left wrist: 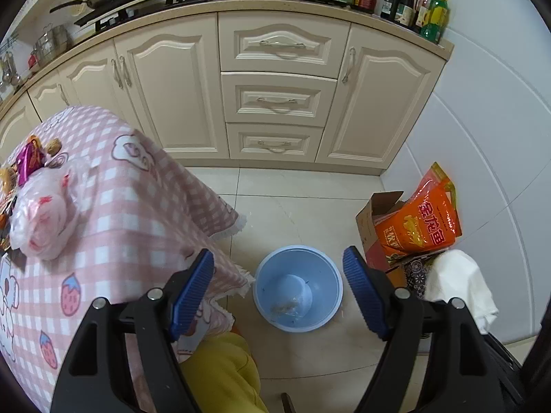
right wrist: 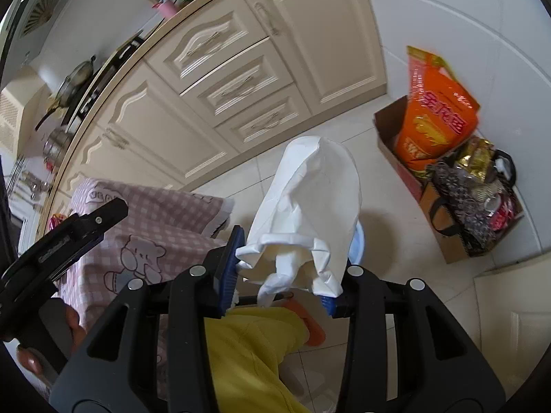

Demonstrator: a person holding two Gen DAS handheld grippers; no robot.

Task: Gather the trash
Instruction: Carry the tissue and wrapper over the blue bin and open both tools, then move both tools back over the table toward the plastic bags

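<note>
A light blue bin [left wrist: 298,289] stands on the floor with a scrap of trash inside. My left gripper [left wrist: 278,289] is open and empty, hanging above the bin. My right gripper [right wrist: 280,268] is shut on a crumpled white paper towel [right wrist: 310,206], held above the bin, whose rim [right wrist: 356,251] peeks out behind the towel. The towel also shows at the right in the left wrist view [left wrist: 458,285]. On the pink checked tablecloth [left wrist: 113,206] lie a crumpled clear plastic bag [left wrist: 44,216] and colourful snack wrappers [left wrist: 31,161].
Cream kitchen cabinets [left wrist: 275,96] stand behind the bin. A cardboard box [left wrist: 375,227] with an orange bag [left wrist: 420,220] and other bags [right wrist: 471,192] sits by the white wall at right. The person's yellow trouser leg [left wrist: 224,375] is below the grippers.
</note>
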